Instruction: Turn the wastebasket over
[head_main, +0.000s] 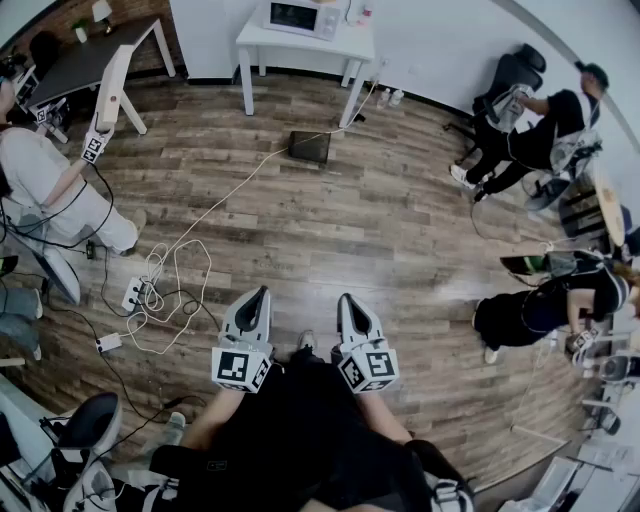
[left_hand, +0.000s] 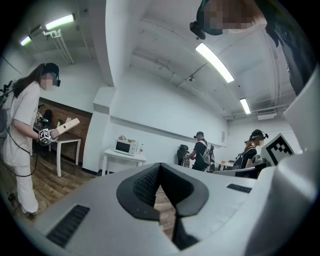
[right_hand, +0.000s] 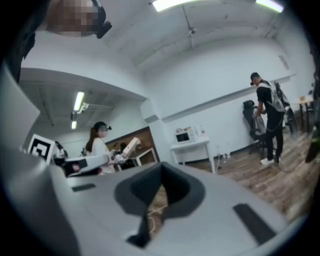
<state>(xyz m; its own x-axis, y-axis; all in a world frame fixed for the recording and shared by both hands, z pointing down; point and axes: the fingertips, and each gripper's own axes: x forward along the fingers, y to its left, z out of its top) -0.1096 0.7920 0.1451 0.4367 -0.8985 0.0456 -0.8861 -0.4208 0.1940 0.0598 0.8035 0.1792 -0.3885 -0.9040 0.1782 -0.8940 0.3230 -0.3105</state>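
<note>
Wooden floor (head_main: 400, 230) throughout. Left of the table (head_main: 300, 45): a person (head_main: 45, 190), cut off by the frame edge, with cables (head_main: 160, 290) tangled nearer the camera. Just in front of the table: what looks like the wastebasket (head_main: 308, 147), dark, boxy, too small to be sure. Well short of the table: left gripper (head_main: 262, 292) and right gripper (head_main: 345, 298), both with jaws pressed together, nothing held. Right of the table: two people (head_main: 540, 130), partly cut off.

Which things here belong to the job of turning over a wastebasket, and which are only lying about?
For the job: left claw, right claw, both shut and empty. No wastebasket is in view.

Lying about: microwave, white table, floor cables, power strip.
</note>
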